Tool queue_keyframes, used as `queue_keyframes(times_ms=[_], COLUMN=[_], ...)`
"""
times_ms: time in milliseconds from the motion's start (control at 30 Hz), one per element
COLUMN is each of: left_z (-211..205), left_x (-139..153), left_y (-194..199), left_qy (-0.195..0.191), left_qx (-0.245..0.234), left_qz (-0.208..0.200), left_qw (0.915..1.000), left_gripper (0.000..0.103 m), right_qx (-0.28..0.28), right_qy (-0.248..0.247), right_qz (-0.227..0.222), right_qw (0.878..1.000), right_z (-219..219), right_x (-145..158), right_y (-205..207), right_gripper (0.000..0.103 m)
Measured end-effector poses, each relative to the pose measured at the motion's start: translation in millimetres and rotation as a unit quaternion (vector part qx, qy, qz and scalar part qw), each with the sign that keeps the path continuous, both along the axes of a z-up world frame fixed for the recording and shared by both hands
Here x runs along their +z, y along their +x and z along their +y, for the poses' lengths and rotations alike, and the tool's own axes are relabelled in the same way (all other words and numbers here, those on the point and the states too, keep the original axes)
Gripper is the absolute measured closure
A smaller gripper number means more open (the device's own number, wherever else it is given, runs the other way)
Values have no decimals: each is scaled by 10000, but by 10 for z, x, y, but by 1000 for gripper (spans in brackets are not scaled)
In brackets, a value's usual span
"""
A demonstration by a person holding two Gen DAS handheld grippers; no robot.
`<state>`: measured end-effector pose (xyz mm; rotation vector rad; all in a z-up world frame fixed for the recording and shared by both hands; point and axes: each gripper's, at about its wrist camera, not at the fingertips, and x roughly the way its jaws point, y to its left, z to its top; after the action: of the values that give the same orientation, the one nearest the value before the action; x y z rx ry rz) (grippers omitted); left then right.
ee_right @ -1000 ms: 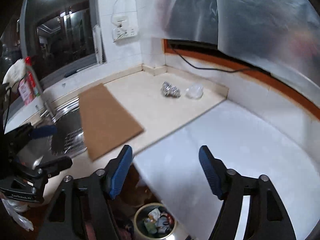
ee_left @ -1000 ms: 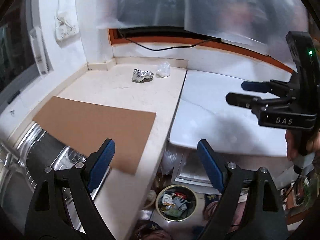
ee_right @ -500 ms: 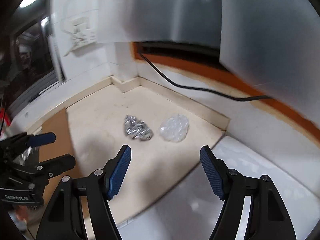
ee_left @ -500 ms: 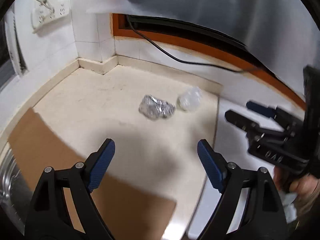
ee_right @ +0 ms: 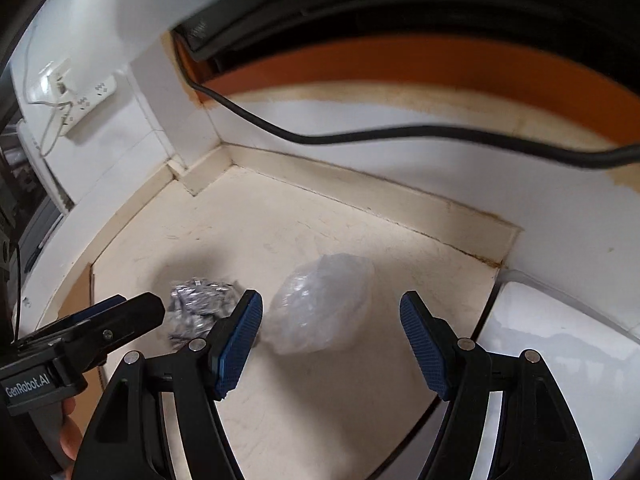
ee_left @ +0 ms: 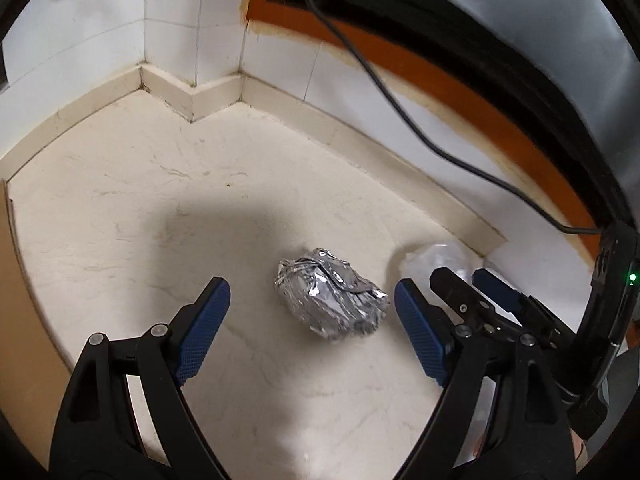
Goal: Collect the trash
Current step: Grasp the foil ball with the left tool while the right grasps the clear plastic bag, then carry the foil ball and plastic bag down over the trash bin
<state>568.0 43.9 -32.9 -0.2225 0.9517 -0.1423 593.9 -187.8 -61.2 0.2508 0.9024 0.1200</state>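
A crumpled foil ball (ee_left: 330,294) lies on the cream counter (ee_left: 160,208), between and just beyond the tips of my open left gripper (ee_left: 312,320). It also shows in the right wrist view (ee_right: 196,304), partly behind the left gripper. A crumpled clear plastic wad (ee_right: 320,304) lies to its right, between the tips of my open right gripper (ee_right: 331,338). In the left wrist view the plastic wad (ee_left: 436,258) is partly hidden by the right gripper (ee_left: 472,286). Neither gripper holds anything.
The trash lies near the counter's back corner, by a tiled wall with a low kerb (ee_left: 192,100). A black cable (ee_right: 360,136) hangs along the wall. A brown board (ee_left: 16,320) lies at the left. A lower white surface (ee_right: 560,344) adjoins at the right.
Both grippers have moved forward and down over the counter toward the back corner. The foil ball and plastic wad now sit between their open tips. The bin below has left view.
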Motion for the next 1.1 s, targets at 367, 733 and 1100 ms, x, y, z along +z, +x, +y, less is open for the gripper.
queue_keyframes(times_ms=[367,733,1100], left_z=[-195,-270,-320], left_x=[-357,-434,-152], left_y=[254,175,-518], left_qy=[-70,2,88], left_qx=[89,58,-418], left_qz=[256,135,61], left_qw=[9996,9999,9991], left_gripper=[21,34,35], right_qx=[318,313,511], right_qy=[17,-93,-43], right_qz=[85,-37,40], right_qw=[9995,9995,9987], right_z=[96,122,84], right_x=[-269,-313,-183], right_y=[-38,-204,-972], right_gripper=[62,78,91])
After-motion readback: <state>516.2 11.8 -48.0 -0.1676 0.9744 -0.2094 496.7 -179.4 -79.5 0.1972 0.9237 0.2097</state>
